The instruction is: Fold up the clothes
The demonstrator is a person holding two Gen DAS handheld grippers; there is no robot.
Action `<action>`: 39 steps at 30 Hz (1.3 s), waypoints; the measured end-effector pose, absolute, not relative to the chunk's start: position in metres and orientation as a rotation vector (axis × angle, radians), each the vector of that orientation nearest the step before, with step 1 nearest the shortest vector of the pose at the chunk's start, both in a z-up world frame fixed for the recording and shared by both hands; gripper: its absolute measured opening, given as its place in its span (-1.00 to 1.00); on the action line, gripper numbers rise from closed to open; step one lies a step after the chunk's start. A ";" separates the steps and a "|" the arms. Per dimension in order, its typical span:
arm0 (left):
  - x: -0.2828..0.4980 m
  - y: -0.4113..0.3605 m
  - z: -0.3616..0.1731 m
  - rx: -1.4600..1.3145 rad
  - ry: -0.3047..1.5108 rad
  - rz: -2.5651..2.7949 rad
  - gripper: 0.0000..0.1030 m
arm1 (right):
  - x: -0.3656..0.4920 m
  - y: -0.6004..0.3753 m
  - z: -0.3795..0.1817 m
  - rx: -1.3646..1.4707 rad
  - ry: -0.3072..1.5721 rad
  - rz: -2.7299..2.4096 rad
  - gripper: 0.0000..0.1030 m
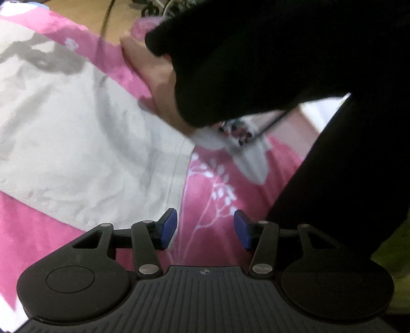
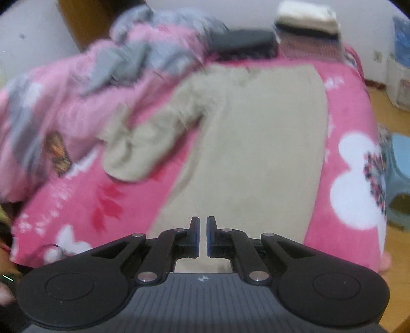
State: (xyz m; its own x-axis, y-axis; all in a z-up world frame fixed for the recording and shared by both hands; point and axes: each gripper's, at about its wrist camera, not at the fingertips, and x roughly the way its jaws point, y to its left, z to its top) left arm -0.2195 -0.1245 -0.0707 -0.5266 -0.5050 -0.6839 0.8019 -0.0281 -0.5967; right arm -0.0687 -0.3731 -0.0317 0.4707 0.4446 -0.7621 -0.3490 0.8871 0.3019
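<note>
On the pink bed (image 2: pixel 340 107), mid-frame, lie soft, light, floppy beige pants (image 2: pixel 256 143), best grabbed at an edge or hem, with the left gripper (image 1: pixel 205 230) apart and empty and the right gripper (image 2: pixel 203 237) together, holding nothing.

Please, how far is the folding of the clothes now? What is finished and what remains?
Done: folded items are stacked at the far end of the bed. In hand: nothing; the beige garment lies spread on the pink blanket, one part bunched at its left. The left gripper has open, empty jaws; the right gripper is shut on nothing. Left: folding the beige garment, then probably the pink and grey pile.
</note>
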 end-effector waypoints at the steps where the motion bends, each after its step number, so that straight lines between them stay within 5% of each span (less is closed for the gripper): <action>1: -0.216 -0.121 -0.068 0.333 1.269 -1.724 -0.06 | -0.067 -0.368 -0.042 0.097 0.984 0.465 -0.90; 8: -0.195 -0.100 -0.077 0.268 1.324 -1.630 -0.05 | -0.099 -0.409 -0.090 0.163 1.060 0.251 -0.93; 15: -0.149 -0.084 -0.073 0.171 1.295 -1.491 -0.05 | -0.127 -0.464 -0.068 0.180 1.006 0.014 -0.91; 25: -0.062 -0.095 -0.072 -0.086 1.189 -1.143 -0.05 | -0.077 -0.407 -0.065 0.214 0.922 0.147 -0.91; 39: -0.065 -0.079 -0.090 -0.173 1.119 -0.916 -0.04 | -0.091 -0.415 -0.076 0.409 0.837 -0.028 -0.89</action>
State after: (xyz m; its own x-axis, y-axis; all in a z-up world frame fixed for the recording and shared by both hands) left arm -0.0649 -0.0791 -0.0903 0.1265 -0.7056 -0.6972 0.5443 0.6370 -0.5459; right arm -0.0907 -0.4150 -0.0761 0.6737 0.1348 -0.7266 0.1837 0.9218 0.3414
